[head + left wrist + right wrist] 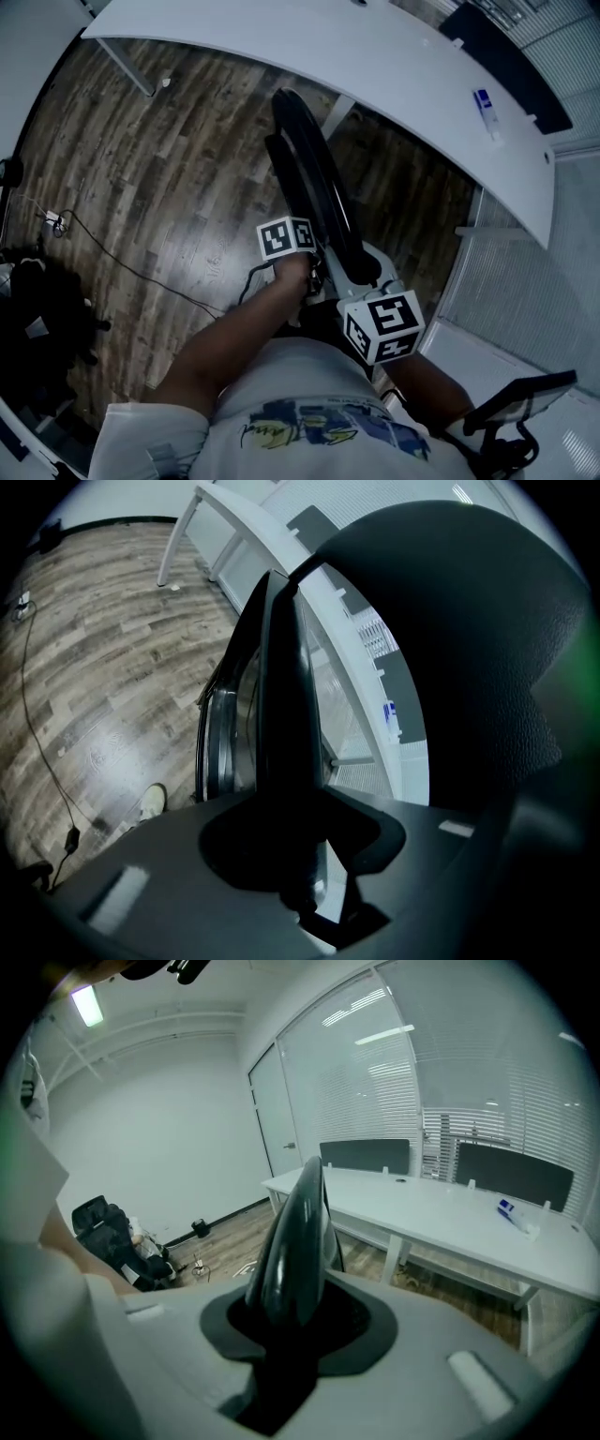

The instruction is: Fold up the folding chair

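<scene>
Nearest the person, whose pale printed shirt (309, 403) fills the bottom of the head view, both claws grip the folding chair (314, 178). The right gripper (361, 281), white-bodied with its marker cube on top, has its jaws partly closed and pressed on the chair's glossy black rounded edge (295, 1232), which fills the gap between them. The left gripper (302, 258) sits just beside it to the left. Its jaws are likewise part-way shut and clamped on a thin black edge of the chair (281, 714).

The chair is folded flat and seen edge-on, a slim dark slab with smooth, shiny, curved surfaces. A grey metal tube frame shows along its left side in the left gripper view. Its long axis runs from the claws away from the person, with the far end pointing toward the table (375, 56) and slightly left.

Beneath it lies a floor (169, 187) of streaked brown wood-grain planks. A thin black cable (122, 262) trails across the planks on the left. Beyond stands the long, smooth white table with a gently curved edge. A small blue-and-white item (485, 103) lies on its right part.
</scene>
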`<state>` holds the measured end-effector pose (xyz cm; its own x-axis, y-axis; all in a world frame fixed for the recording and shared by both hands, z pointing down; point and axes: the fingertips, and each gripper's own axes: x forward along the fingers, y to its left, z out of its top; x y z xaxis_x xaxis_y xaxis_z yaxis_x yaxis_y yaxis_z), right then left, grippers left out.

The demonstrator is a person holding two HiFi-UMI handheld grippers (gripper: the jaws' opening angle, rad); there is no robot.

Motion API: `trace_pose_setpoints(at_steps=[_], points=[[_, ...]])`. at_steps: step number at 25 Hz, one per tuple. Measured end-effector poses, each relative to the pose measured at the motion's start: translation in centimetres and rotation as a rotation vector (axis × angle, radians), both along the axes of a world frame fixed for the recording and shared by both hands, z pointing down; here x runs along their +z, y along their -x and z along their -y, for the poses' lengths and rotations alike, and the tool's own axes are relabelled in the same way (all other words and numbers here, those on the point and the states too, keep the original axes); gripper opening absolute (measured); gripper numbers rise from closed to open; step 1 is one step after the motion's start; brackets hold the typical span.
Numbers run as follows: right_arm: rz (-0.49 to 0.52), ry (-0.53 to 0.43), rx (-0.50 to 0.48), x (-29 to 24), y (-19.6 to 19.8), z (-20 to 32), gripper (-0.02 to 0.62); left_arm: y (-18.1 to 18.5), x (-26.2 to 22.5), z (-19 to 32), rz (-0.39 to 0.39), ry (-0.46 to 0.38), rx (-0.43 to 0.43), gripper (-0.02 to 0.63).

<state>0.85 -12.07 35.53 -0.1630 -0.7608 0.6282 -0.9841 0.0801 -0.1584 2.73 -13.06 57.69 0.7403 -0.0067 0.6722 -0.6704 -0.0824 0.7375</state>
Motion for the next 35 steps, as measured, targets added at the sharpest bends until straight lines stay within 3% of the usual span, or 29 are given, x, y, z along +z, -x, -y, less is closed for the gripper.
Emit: trace_pose_setpoints(at_steps=[5, 11, 16, 28, 35], points=[[-0.005, -0.006, -0.095, -0.8, 2.2, 3.0, 0.092, 2.3, -0.8, 3.3, -0.009, -0.006, -0.098, 0.129], [0.018, 0.0, -0.212, 1.1, -0.2, 7.5, 0.089, 0.6, 1.1, 7.7, 0.015, 0.003, -0.211, 0.129], [0.02, 0.0, -0.297, 1.8, 0.4, 8.3, 0.089, 1.5, 1.8, 8.6, 0.023, 0.003, -0.288, 0.129], [0.051, 0.023, -0.566, 4.1, -9.5, 14.5, 0.091, -7.7, 4.1, 14.3, 0.042, 0.042, -0.559, 0.129], [0.069, 0.04, -0.657, 5.8, -13.4, 16.8, 0.092, -11.4, 5.7, 16.2, 0.051, 0.069, -0.645, 0.129]])
